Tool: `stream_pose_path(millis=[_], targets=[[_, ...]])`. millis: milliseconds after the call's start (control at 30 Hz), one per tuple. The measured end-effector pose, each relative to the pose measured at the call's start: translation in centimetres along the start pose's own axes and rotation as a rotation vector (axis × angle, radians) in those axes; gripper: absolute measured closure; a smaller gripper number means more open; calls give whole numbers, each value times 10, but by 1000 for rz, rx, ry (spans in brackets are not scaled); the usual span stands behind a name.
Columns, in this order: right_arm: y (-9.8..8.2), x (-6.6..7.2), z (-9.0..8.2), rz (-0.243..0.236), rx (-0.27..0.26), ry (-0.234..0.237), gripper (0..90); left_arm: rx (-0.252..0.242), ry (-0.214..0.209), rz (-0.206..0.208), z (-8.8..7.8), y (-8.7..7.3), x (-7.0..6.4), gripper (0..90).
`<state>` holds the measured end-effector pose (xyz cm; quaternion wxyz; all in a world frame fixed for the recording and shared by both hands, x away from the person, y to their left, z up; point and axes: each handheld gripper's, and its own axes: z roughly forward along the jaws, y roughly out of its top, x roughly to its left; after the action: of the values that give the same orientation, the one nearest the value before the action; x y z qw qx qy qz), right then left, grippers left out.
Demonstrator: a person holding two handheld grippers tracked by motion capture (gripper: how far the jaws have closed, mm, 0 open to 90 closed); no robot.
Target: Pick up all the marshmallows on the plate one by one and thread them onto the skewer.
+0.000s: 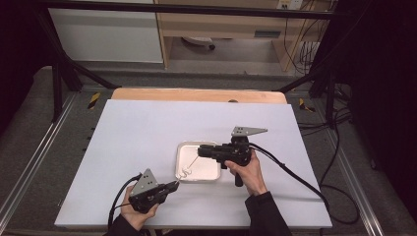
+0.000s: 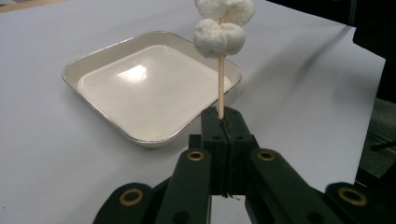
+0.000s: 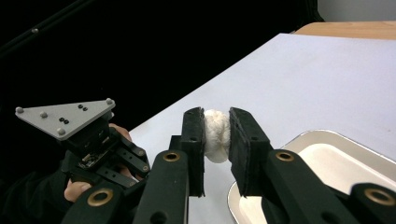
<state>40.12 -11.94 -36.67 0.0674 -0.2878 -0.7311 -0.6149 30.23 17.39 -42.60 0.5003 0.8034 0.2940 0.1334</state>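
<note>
Skewer [image 2: 221,88]: pinched at its lower end between the fully closed fingers of the left gripper [image 2: 224,122]. Angled up over a corner of the tray [image 2: 70,72], with two threaded marshmallows [image 2: 219,38] high on the shaft. Loose marshmallow [image 3: 215,137]: squeezed between the fingers of the right gripper [image 3: 217,115] and held clear of the worktop [image 3: 327,70], close to the tray. From the high view, seemingly brought up to the skewer's far tip, though contact between tip and marshmallow cannot be made out.

Probably about to be pushed onto the point, and several ways for that to fail. Could miss the centre if the two hands are not lined up, tearing through the soft side or glancing off altogether. Could bend or snap the thin stick if pushed at an angle, given the hold so low on the shaft and the long free length above it. Could pivot the skewer in the left fingers under a sideways shove, tipping the threaded pair toward the tray or the worktop. Could crush the loose marshmallow out of shape with any harder squeeze, or leave it stuck to a pad on release and drag it back off the point. Safer with a straight push along the shaft and a gentle, late release.
</note>
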Motion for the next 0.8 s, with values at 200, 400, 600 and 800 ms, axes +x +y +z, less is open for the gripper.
stream_pose_path(millis=[200,400,600,800], targets=[[-4,1,3,0,9,9,789,-2,1,-15,0,-1,0,889],[-8,2,8,-9,-10,-3,803,-16,-13,-46,0,-1,-1,889],[-14,3,13,-15,-27,-22,813,-13,-14,-58,2,-2,-3,889],[-16,5,16,-24,-54,-22,819,-18,-3,-66,3,-1,-4,889]])
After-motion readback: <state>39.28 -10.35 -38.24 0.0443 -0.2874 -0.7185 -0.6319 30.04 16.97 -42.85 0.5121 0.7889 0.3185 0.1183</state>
